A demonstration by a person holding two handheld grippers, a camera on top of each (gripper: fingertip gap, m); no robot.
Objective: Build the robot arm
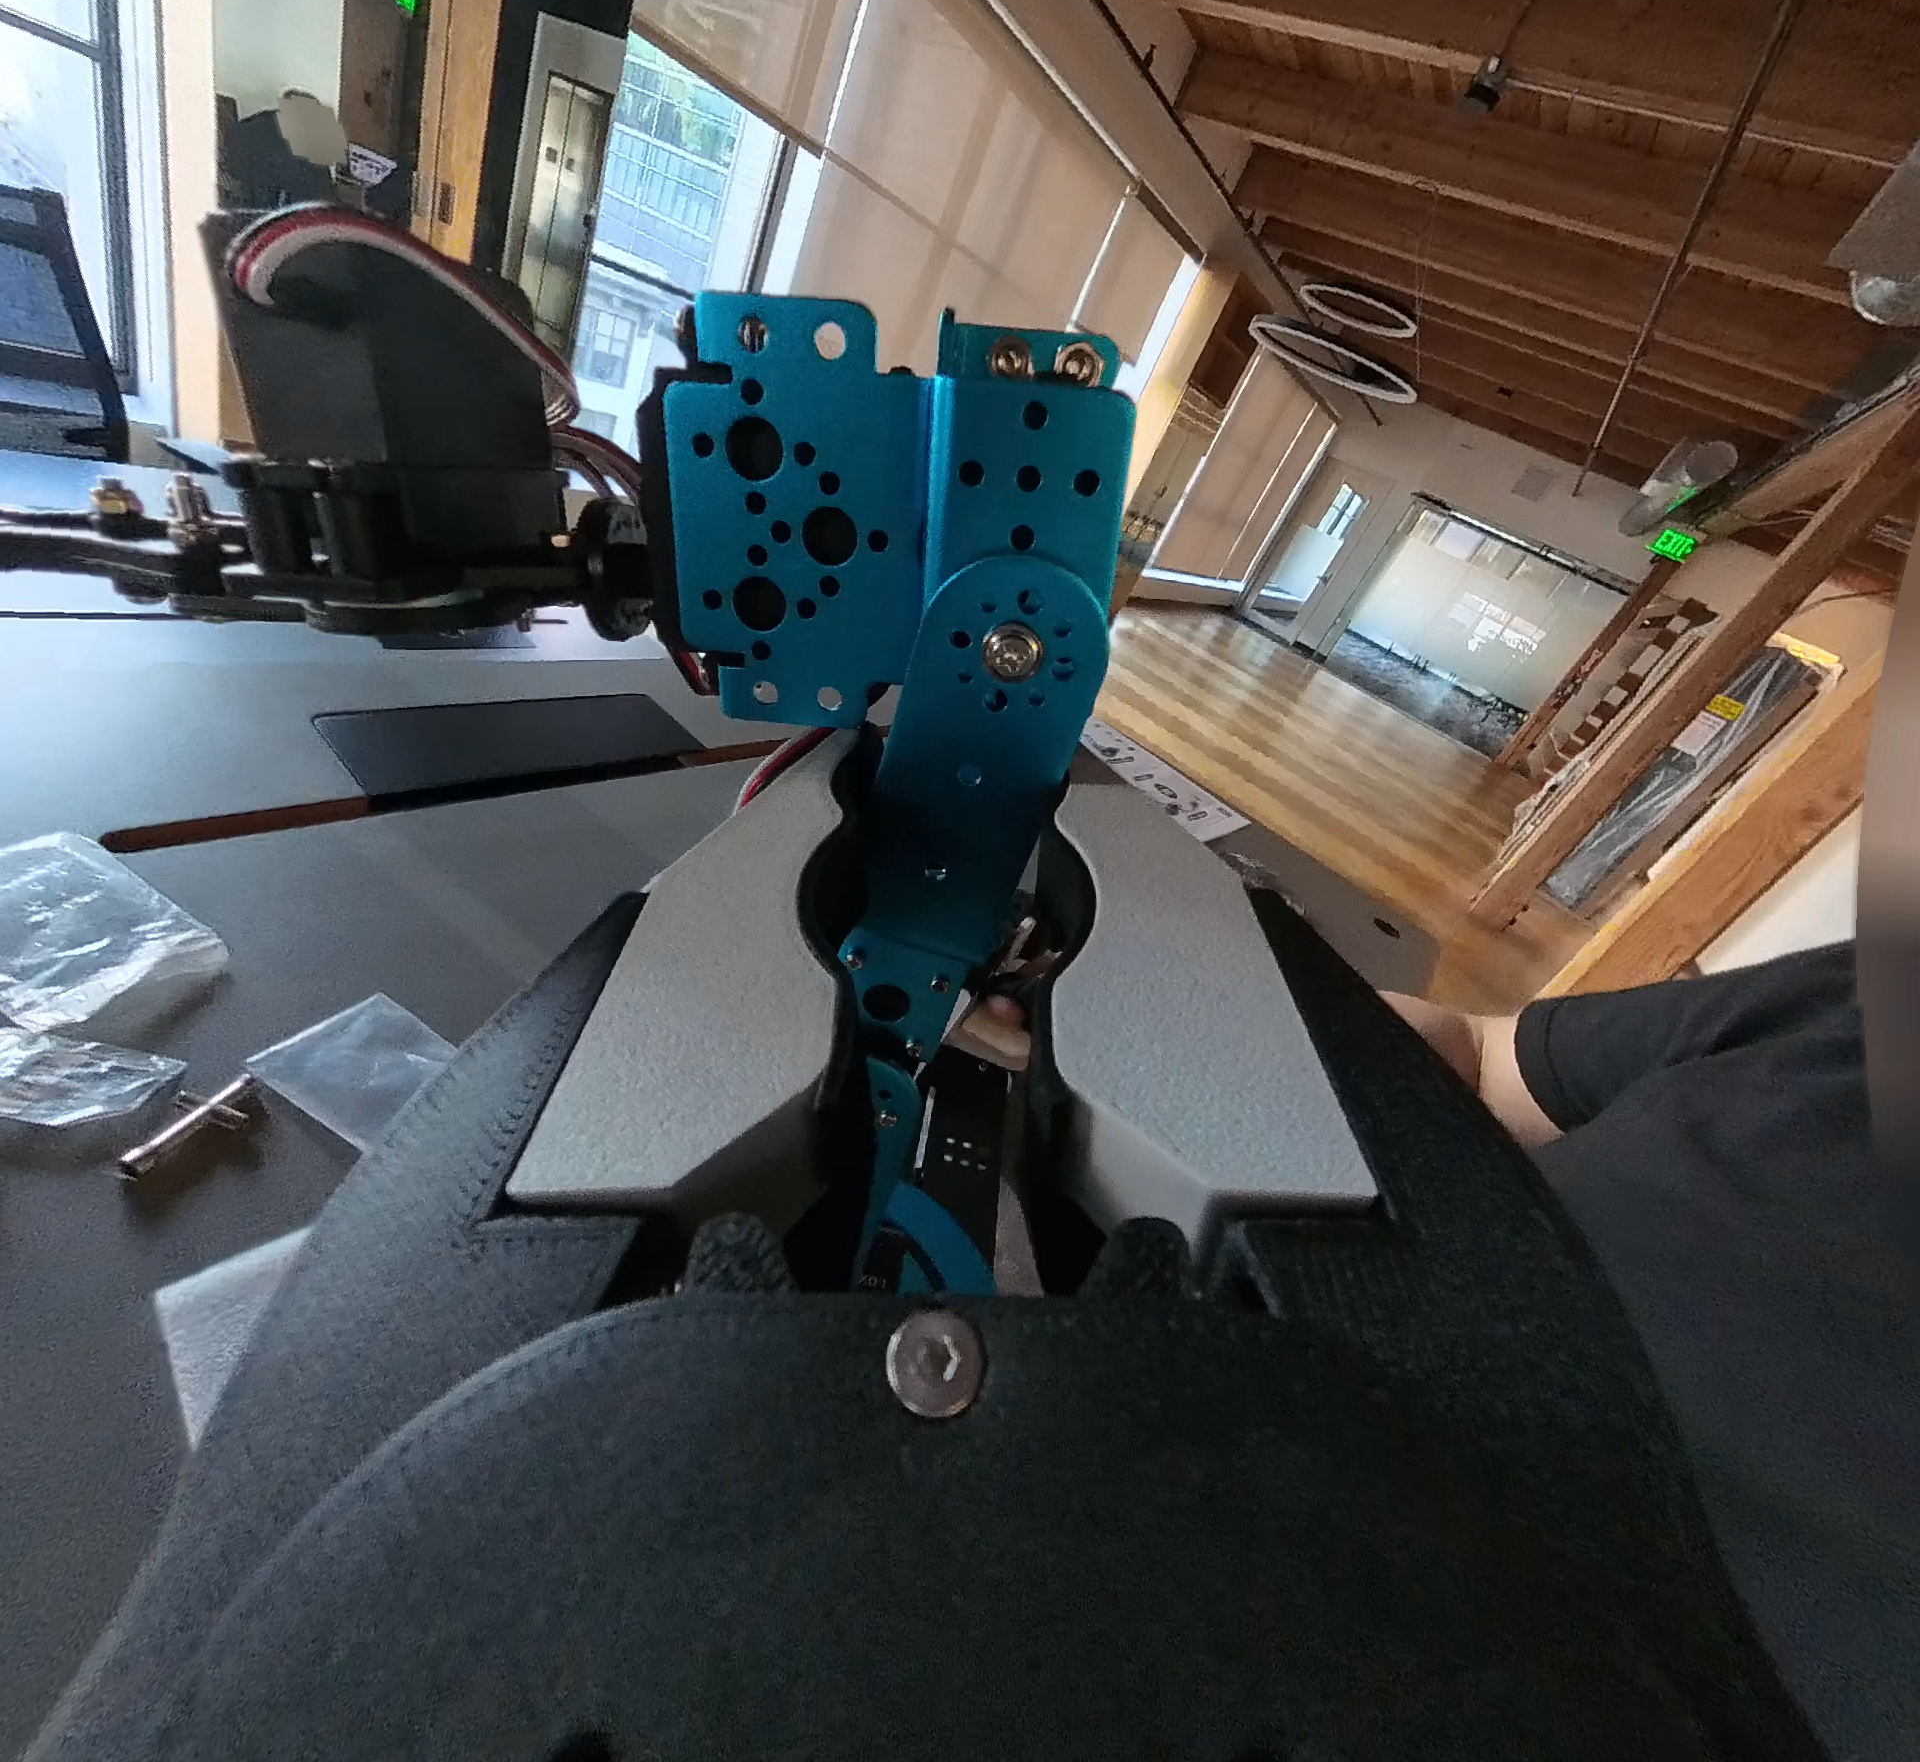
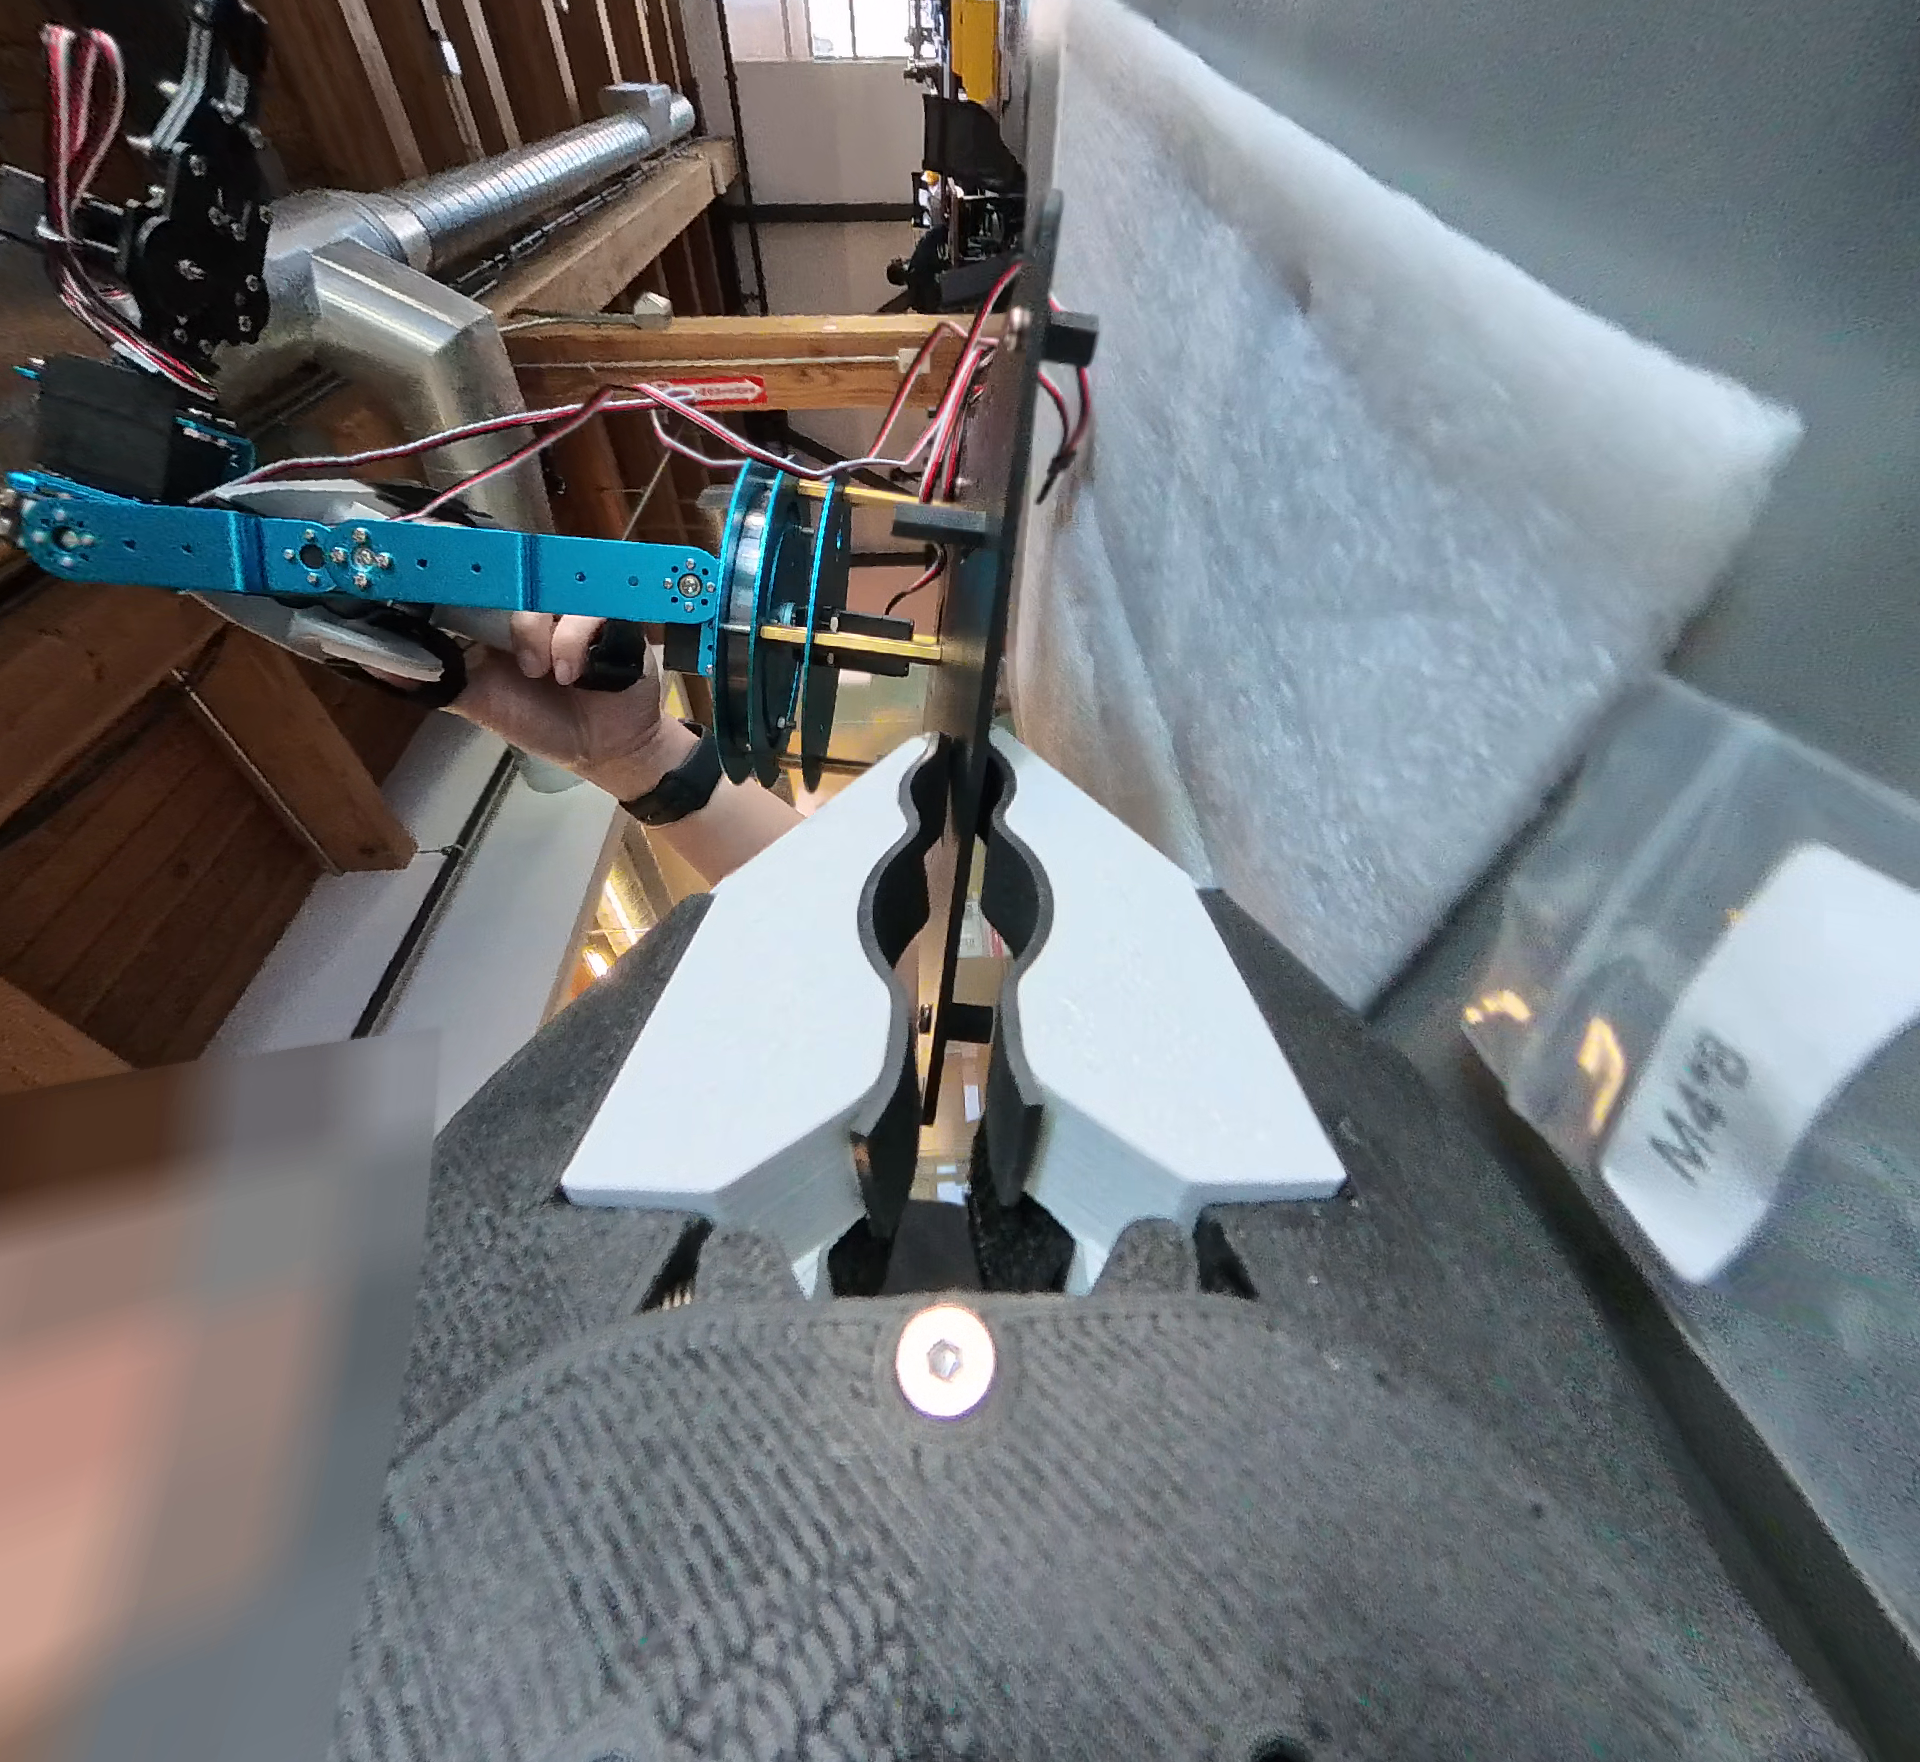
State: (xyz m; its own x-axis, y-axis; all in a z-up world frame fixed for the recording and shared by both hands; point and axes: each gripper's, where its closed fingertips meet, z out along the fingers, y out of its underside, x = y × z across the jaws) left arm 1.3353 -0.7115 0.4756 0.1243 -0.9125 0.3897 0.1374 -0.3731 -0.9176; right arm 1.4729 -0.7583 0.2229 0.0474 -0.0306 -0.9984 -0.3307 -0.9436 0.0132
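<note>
Left tongs (image 1: 935,891) clamp the blue arm (image 1: 935,819); right tongs (image 2: 951,881) pinch its thin black base plate (image 2: 971,839) edge-on, beside white foam (image 2: 1351,569); the plate could slip, tugging the wires (image 2: 540,434)

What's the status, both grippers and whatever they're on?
Left gripper shut on blue arm link. Right gripper shut on black base plate. White foam sheet and clear bag beside plate.

Dark table (image 1: 436,891) bearing plastic bags (image 1: 94,933), metal key (image 1: 192,1128).
</note>
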